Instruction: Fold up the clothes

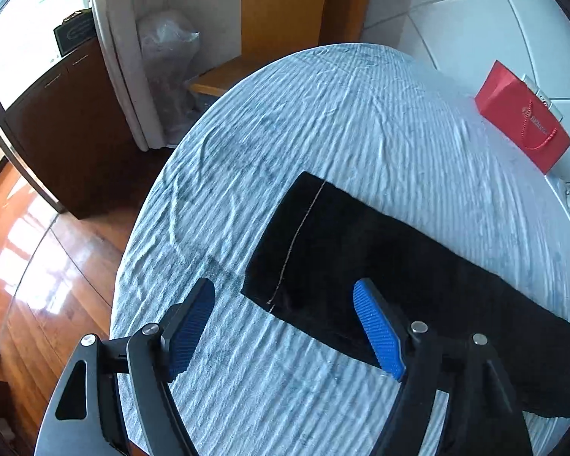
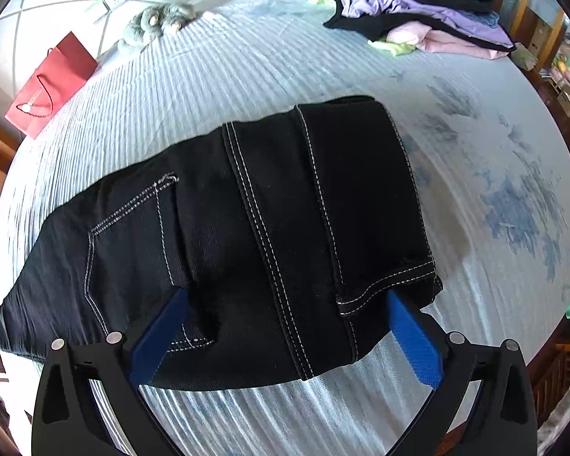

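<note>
Black jeans (image 2: pixel 247 209) with white stitching lie on the pale blue striped bed sheet (image 2: pixel 209 76). In the right wrist view their waist end with a back pocket fills the middle. My right gripper (image 2: pixel 285 304) stands wide open at that end, and the fabric's near edge hides both fingertips. In the left wrist view a leg end of the jeans (image 1: pixel 361 247) lies flat on the sheet (image 1: pixel 323 114). My left gripper (image 1: pixel 285 315) hovers open over its near corner; the right blue pad (image 1: pixel 376 326) is above the cloth, the left pad (image 1: pixel 193 323) over bare sheet.
A red paper bag (image 1: pixel 524 121) stands at the bed's far side by the tiled wall, also in the right view (image 2: pixel 53 83). A pile of mixed clothes (image 2: pixel 418 7) and a grey plush toy (image 2: pixel 159 22) lie further back. Wooden floor (image 1: pixel 38 266) and a dark cabinet (image 1: pixel 64 114) are left of the bed.
</note>
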Demonstrator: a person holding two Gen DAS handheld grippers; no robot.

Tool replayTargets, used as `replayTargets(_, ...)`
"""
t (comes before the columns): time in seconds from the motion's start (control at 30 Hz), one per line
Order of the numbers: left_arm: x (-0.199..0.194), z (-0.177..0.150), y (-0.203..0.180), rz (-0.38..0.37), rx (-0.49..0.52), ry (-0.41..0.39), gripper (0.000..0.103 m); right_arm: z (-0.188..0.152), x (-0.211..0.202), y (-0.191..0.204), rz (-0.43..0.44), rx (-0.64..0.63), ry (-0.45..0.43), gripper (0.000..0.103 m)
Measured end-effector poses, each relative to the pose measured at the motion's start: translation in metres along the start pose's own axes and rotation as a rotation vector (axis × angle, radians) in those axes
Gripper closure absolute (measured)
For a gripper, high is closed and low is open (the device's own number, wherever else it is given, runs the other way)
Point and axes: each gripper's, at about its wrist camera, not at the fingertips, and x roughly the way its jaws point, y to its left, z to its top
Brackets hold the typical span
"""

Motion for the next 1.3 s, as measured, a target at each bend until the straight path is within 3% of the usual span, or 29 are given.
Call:
replayTargets(0.07, 0.012, -0.005, 0.004, 0.017, -0.026, 0.018, 0.027, -0.003, 0.001, -0.001, 0.001, 0.007, -0.008, 0.000)
replayTargets(0.23, 0.024, -0.008, 0.002, -0.020, -0.106, 0.026, 0.029, -0.002, 0.002, -0.004, 0.020, 0.028, -0.004, 0.000)
replayTargets(0.3, 0.023, -0.008, -0.003, -0.012, -0.113, 0.028, 0.042, 0.000, 0.003, -0.005, 0.034, 0.050, -0.003, 0.000)
replayTargets(0.37, 0.021, -0.008, -0.001, -0.044, -0.149, 0.022, 0.070, 0.002, 0.005, -0.002, 0.040, 0.061, -0.004, 0.000)
replayTargets(0.47, 0.020, -0.007, -0.001, -0.099, -0.166, 0.024, 0.084, -0.001, 0.004, -0.005, 0.037, 0.053, -0.005, 0.000)
replayTargets(0.6, -0.007, -0.006, -0.033, -0.064, 0.022, -0.057, 0.086, -0.001, 0.003, -0.006, 0.041, 0.042, 0.000, 0.000)
replayTargets(0.8, -0.082, -0.026, -0.118, -0.203, 0.343, -0.147, 0.086, -0.003, 0.003, -0.005, 0.040, 0.022, -0.001, 0.000)
replayTargets(0.87, -0.098, -0.044, -0.158, -0.276, 0.456, -0.134, 0.086, -0.003, 0.002, -0.003, 0.039, 0.021, -0.002, 0.000)
replayTargets(1.0, -0.098, -0.098, -0.241, -0.414, 0.657, -0.030, 0.085, -0.005, -0.001, -0.003, 0.050, 0.015, -0.011, 0.000)
replayTargets(1.1, -0.075, -0.139, -0.288, -0.422, 0.762, 0.061, 0.083, -0.006, -0.002, -0.004, 0.066, -0.001, -0.016, 0.000)
replayTargets(1.13, -0.065, -0.149, -0.300, -0.416, 0.783, 0.094, 0.077, -0.006, -0.002, -0.004, 0.071, -0.007, -0.017, 0.000)
replayTargets(1.2, -0.057, -0.156, -0.313, -0.401, 0.786, 0.124, 0.054, -0.006, -0.002, -0.004, 0.080, -0.019, -0.013, 0.000)
replayTargets(1.23, -0.057, -0.157, -0.316, -0.407, 0.776, 0.132, 0.033, -0.007, -0.003, -0.006, 0.092, -0.026, -0.013, 0.000)
replayTargets(1.27, -0.066, -0.154, -0.314, -0.429, 0.758, 0.120, 0.022, -0.007, -0.005, -0.008, 0.109, -0.026, -0.019, 0.000)
replayTargets(1.3, -0.075, -0.150, -0.312, -0.451, 0.739, 0.109, 0.022, -0.008, -0.007, -0.010, 0.127, -0.025, -0.026, 0.000)
